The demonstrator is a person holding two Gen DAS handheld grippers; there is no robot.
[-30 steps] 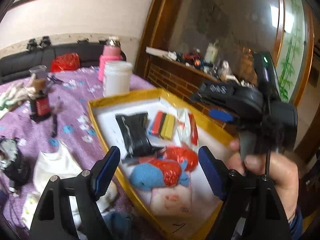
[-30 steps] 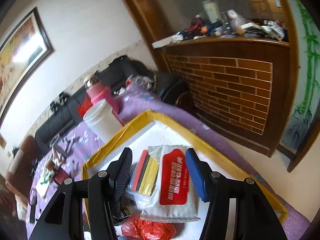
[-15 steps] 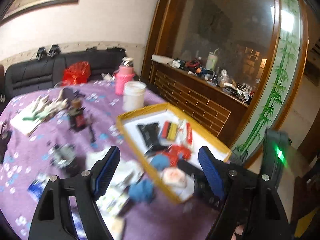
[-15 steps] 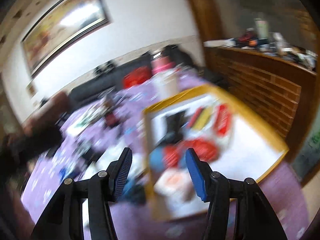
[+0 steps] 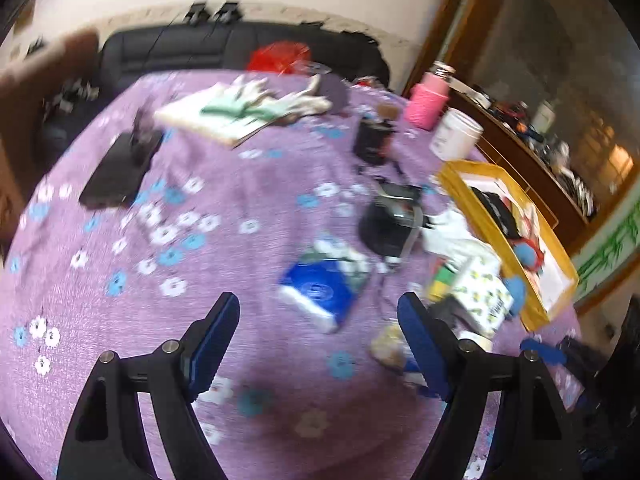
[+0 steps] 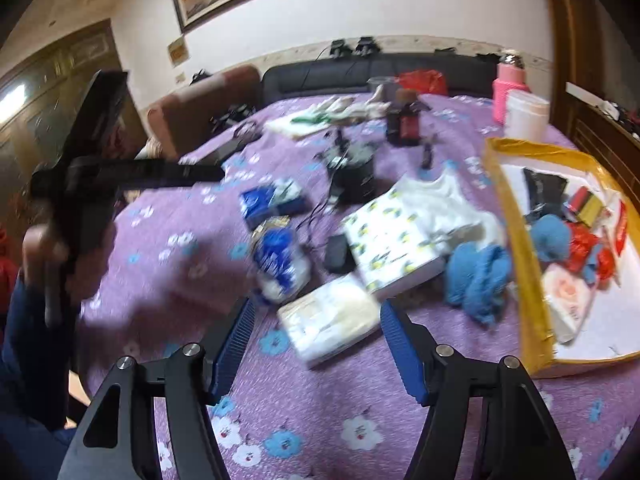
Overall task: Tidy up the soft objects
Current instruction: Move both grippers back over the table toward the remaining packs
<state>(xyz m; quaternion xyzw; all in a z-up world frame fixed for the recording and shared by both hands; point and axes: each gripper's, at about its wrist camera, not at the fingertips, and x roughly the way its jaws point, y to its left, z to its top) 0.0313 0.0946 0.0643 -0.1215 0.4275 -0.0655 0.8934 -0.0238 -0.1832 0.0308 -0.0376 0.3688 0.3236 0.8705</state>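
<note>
Both grippers had swung away from the yellow-rimmed tray [image 6: 520, 240] they had been poised over a second before, and now looked out across the purple floral tablecloth [image 5: 240, 208]. The right gripper [image 6: 314, 344] had just been opening its jaws; they stood wide with nothing between them, hanging above a soft, crinkly white packet [image 6: 332, 320] that lay flat on the cloth. The left gripper [image 5: 318, 338] was likewise spread wide and empty, over a bare stretch of cloth, with a glossy blue pack [image 5: 320, 292] just ahead of its fingers. Off the tray's left edge the loose soft things lay bunched: a fuzzy blue knitted piece [image 6: 478, 276] almost against the rim, a flat white pack printed with small yellow-green marks [image 6: 392, 244] beside it, a limp white garment [image 6: 444, 204] draped behind, and a rounded blue-and-white plastic bag [image 6: 280, 256] farther left. Inside the tray sat another blue woolly lump [image 6: 550, 236], crumpled red plastic [image 6: 584, 244] and a pale squarish packet [image 6: 568, 300], leaving bare white floor toward its near corner. A squat black device [image 6: 354, 176] with trailing cords stood behind the pile. The broadest open cloth lay to the left, where the person's hand [image 6: 38, 248] held the other tool's handle. The whole scene was blurred.
</note>
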